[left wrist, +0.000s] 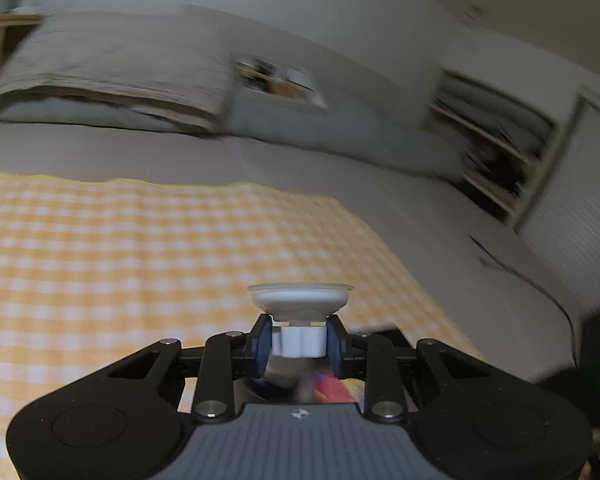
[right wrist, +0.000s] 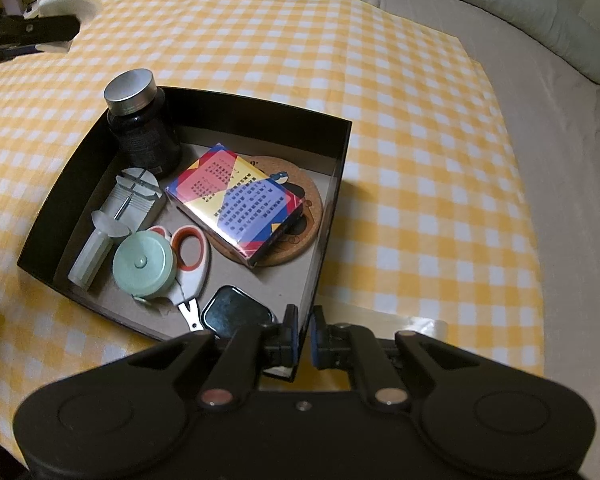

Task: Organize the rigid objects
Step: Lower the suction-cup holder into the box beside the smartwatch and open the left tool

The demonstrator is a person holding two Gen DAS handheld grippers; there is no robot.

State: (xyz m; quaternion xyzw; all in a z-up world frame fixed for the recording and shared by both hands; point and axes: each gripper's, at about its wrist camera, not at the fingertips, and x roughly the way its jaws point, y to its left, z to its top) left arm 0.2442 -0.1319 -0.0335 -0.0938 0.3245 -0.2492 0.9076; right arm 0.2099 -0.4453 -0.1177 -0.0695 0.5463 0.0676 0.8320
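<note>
My left gripper (left wrist: 299,343) is shut on the stem of a white suction-cup piece (left wrist: 300,300), held up above the yellow checked cloth (left wrist: 140,260). In the right wrist view the same left gripper (right wrist: 40,28) and its white piece (right wrist: 66,4) show at the far top left, blurred. My right gripper (right wrist: 305,336) is shut on the near right wall of a black open box (right wrist: 342,148). The box holds a dark bottle (right wrist: 144,132), a colourful card box (right wrist: 236,204) on a cork coaster (right wrist: 300,184), a green tape measure (right wrist: 144,262), scissors (right wrist: 192,256) and a black tin (right wrist: 236,312).
A grey tool (right wrist: 134,196) and a white cylinder (right wrist: 90,256) lie along the box's left side. The cloth lies on a grey bed with a pillow (right wrist: 540,12) at the far right. Shelves (left wrist: 492,140) stand beyond the bed.
</note>
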